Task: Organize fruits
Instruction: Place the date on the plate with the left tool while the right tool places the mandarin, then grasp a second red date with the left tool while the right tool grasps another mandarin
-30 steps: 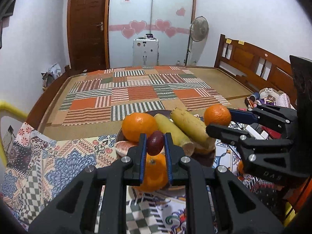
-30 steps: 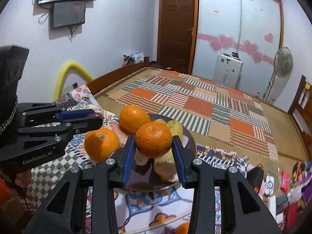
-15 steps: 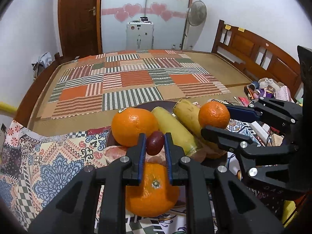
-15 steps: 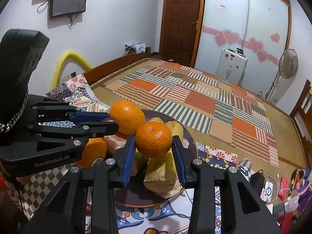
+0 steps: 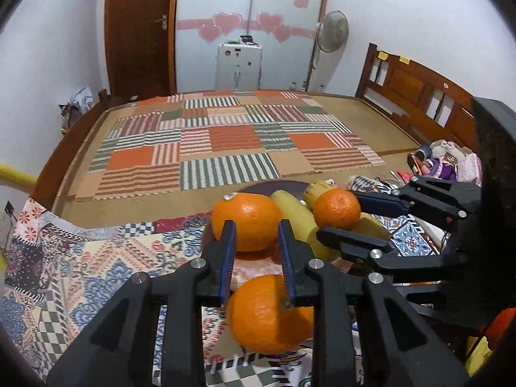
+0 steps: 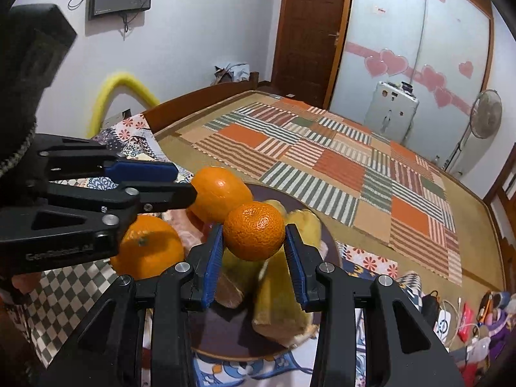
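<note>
A dark plate (image 6: 329, 235) on the patterned tablecloth holds a large orange (image 5: 246, 221), yellow bananas (image 5: 296, 219) and a pinkish fruit (image 6: 179, 222). My left gripper (image 5: 256, 245) is open and empty above the plate's near side; the small dark fruit it held is out of sight. Another large orange (image 5: 269, 314) lies just below its fingers. My right gripper (image 6: 254, 243) is shut on a small mandarin (image 6: 254, 230) and holds it above the bananas (image 6: 280, 287). The mandarin also shows in the left wrist view (image 5: 337, 208).
A bed with a striped patchwork mat (image 5: 225, 148) lies beyond the table. A wooden headboard (image 5: 416, 96) stands at right, with clutter of toys and cables (image 6: 474, 319) beside the table. A yellow foam tube (image 6: 119, 90) is at left.
My left gripper has opened and the small dark fruit is gone from between its fingers. Both grippers have moved closer over the plate; the right still holds the mandarin.
</note>
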